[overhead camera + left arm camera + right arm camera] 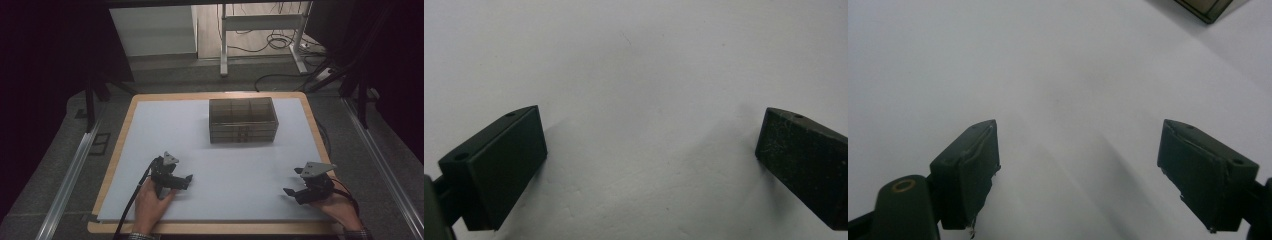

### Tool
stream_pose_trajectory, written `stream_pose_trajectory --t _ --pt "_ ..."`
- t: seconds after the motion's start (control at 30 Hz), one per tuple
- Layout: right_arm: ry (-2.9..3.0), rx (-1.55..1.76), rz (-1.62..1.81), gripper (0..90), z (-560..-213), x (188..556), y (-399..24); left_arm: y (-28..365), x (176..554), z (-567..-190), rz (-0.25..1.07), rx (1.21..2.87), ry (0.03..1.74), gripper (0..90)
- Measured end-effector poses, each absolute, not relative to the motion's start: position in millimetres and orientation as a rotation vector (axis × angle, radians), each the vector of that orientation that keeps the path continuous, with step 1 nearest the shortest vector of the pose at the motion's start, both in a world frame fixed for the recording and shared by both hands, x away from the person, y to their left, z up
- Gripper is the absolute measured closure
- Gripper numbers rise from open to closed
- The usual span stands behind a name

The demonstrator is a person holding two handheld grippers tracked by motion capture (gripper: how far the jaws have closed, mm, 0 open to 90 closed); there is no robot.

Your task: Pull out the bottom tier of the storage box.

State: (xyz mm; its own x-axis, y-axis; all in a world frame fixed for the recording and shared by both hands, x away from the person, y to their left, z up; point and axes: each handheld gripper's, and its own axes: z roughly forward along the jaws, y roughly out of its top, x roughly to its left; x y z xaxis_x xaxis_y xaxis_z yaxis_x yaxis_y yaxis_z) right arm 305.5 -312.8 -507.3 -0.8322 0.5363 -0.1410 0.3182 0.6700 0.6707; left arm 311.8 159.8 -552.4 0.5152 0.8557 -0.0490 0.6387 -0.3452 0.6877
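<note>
The left gripper [186, 178] rests low over the near left part of the white sheet [165, 130] that covers the desk [127, 117], with the person's left hand [150, 200] wrapped around its body. In the left gripper view its two black jaws stand wide apart with only bare white surface between them, so it is released and grasps nothing. The right gripper [291, 194] sits at the near right, held by the right hand [337, 205]; its jaws are likewise spread, empty white sheet between them, released as well.

The thing nearest both is the smoky translucent box [243, 120], standing at the far middle of the sheet, well apart from either gripper. Its top shows divided compartments and its front looks like stacked shallow drawers, though their contents are too dim to tell. A corner of it shows at the top right of the right gripper view.

Both grippers point inward toward the middle, which reads as a ready stance: open, symmetric, each free to approach the box from its own side.
</note>
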Motion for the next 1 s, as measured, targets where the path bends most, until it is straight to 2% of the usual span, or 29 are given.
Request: stream_pose_trajectory --t 1.0 --pt "2.421 0.453 0.789 27.9 -508 323 -272 160 312 -552 0.424 2.098 1.214 0.0"
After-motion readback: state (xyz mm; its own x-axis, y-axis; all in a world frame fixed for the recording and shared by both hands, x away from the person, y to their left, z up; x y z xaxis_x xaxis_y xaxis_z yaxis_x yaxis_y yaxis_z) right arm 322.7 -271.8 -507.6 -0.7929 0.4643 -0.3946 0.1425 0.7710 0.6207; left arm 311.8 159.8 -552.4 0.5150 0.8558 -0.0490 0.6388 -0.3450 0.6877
